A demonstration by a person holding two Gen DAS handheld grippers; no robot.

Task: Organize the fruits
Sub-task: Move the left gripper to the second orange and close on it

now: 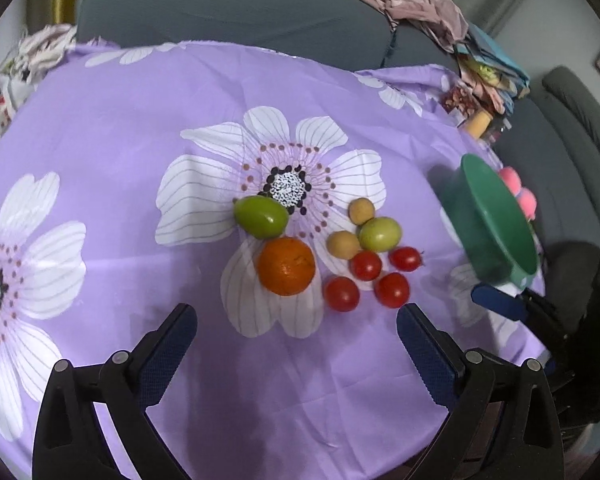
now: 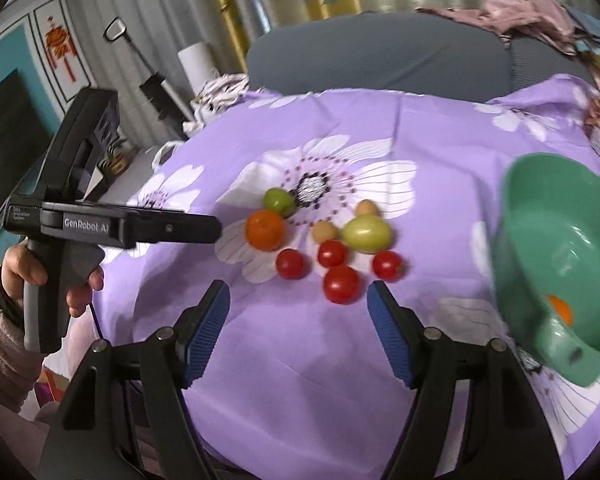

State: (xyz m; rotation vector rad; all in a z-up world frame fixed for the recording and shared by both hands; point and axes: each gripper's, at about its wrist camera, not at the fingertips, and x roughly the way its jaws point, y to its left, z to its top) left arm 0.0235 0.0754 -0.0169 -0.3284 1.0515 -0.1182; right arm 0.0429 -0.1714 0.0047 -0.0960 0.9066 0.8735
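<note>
On the purple flowered cloth [image 1: 120,128] lies a cluster of fruit: an orange [image 1: 286,266], two green fruits [image 1: 261,216] [image 1: 380,234], two small tan fruits [image 1: 362,211] and several red tomatoes [image 1: 342,293]. My left gripper [image 1: 296,316] hovers just in front of the orange, open wide and empty. My right gripper [image 2: 298,308] is open too, nothing between its fingers, with a tomato [image 2: 341,284] just beyond. A green bowl [image 2: 560,240] sits tilted to its right, an orange piece [image 2: 560,312] inside. In the right wrist view a hand [image 2: 20,268] holds the left gripper [image 2: 216,227].
A grey sofa [image 1: 220,8] runs behind the table, with clothes [image 1: 420,0] heaped on its back. Pink balls [image 1: 516,188] and stacked clutter [image 1: 488,76] sit past the bowl at the table's right edge. One blue finger [image 1: 498,300] of the right gripper shows below the bowl [image 1: 492,216].
</note>
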